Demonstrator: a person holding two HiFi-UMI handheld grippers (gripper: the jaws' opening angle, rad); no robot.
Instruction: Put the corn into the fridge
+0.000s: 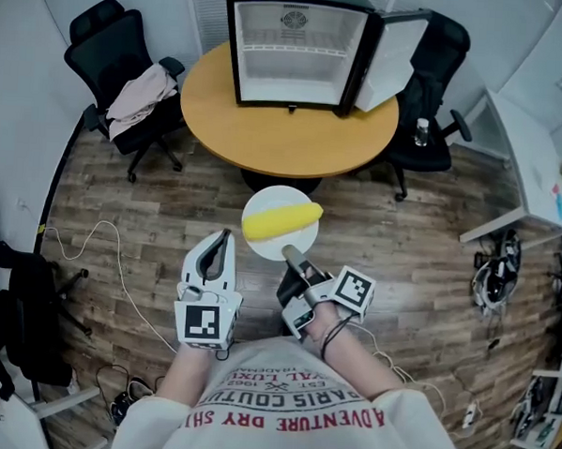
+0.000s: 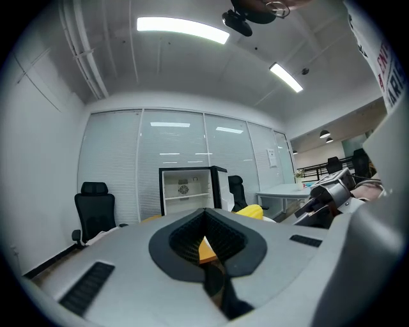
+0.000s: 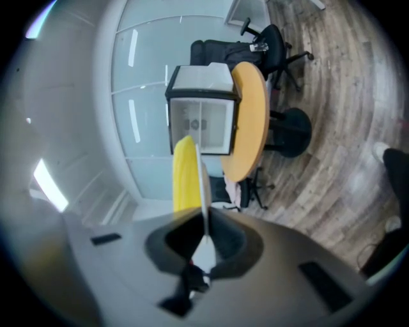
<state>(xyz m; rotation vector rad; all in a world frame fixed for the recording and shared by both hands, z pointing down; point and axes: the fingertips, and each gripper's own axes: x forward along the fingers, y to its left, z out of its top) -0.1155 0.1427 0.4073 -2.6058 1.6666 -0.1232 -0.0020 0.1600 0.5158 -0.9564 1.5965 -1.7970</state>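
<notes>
A yellow corn cob (image 1: 281,221) lies on a small white plate (image 1: 264,247). My right gripper (image 1: 291,257) is shut on the plate's near rim and holds it out level above the wooden floor. In the right gripper view the plate (image 3: 203,191) shows edge-on between the jaws, with the corn (image 3: 185,172) beside it. My left gripper (image 1: 220,248) is held to the left of the plate, shut with nothing in it. The black mini fridge (image 1: 295,46) stands ahead on a round wooden table (image 1: 285,139), its door (image 1: 395,61) swung open to the right and its white inside empty.
A black office chair (image 1: 120,60) with clothes draped on it stands left of the table. Another black chair (image 1: 428,105) stands on the right with a bottle (image 1: 420,132) on its seat. A white desk (image 1: 528,166) is at the far right. Cables (image 1: 92,247) trail on the floor.
</notes>
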